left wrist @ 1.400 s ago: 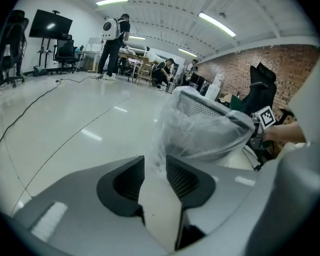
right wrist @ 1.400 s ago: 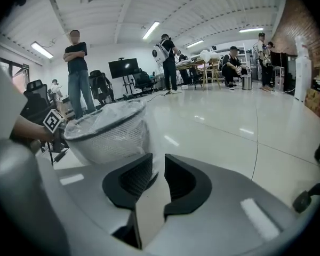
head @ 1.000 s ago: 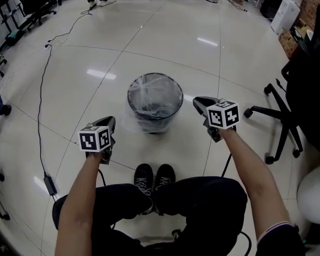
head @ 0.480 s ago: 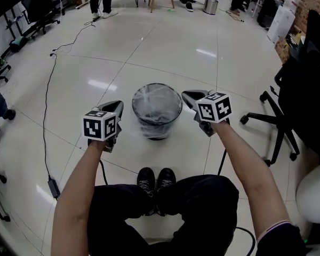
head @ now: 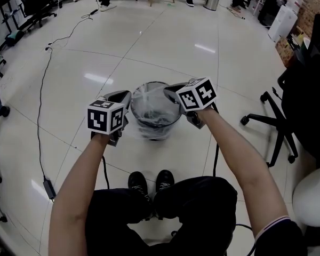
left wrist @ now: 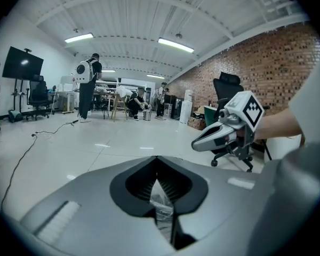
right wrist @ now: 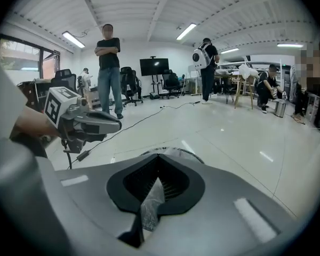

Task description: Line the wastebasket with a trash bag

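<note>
Our left gripper (head: 119,96) clamps a fold of the clear trash bag (left wrist: 162,209); the wastebasket (head: 156,127) sits on the floor (head: 202,63) between our tools; our right gripper (head: 173,88) nips the opposite edge. We should spread both sides evenly over the rim (head: 153,83).

My right gripper (right wrist: 158,159) has its jaws pressed together on a crumpled strip of clear trash bag (right wrist: 149,206). The wastebasket (right wrist: 182,153) rim shows just past the jaw tips. The left gripper (right wrist: 115,126) sits at frame left, level with it. Behind that, a person (right wrist: 109,63) stands with arms folded. A cable (right wrist: 136,120) runs across the floor toward a dark screen (right wrist: 153,66) on a stand.
</note>
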`<move>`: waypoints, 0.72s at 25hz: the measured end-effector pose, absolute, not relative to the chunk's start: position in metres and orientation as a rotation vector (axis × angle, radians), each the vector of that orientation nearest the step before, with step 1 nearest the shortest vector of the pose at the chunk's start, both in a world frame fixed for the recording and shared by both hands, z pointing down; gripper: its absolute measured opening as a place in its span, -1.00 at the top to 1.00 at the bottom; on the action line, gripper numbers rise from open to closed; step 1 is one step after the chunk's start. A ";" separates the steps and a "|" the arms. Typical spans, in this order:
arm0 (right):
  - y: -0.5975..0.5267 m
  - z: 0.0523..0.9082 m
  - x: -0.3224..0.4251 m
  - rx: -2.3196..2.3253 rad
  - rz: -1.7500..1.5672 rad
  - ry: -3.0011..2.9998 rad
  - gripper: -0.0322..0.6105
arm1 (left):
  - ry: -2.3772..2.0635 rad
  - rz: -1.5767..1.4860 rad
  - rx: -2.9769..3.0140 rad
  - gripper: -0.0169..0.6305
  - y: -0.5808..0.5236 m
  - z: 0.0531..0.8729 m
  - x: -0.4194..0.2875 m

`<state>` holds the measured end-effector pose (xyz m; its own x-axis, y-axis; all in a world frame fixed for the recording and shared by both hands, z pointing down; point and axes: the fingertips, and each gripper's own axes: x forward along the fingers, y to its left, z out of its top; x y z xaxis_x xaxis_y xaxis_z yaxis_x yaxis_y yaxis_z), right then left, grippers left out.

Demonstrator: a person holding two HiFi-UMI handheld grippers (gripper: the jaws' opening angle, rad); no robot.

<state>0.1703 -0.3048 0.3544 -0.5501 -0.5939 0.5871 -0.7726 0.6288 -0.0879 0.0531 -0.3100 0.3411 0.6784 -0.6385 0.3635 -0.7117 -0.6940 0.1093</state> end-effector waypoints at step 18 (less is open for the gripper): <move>-0.383 0.460 0.109 0.852 0.617 -2.217 0.90 | -1.077 0.523 2.560 0.91 -0.365 0.414 0.047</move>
<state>0.1094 -0.3829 0.4601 -0.5590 -0.3964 0.7282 -0.7157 0.6742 -0.1824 0.0468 -0.3650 0.4141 0.6500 -0.6159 0.4451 -0.7308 -0.6673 0.1436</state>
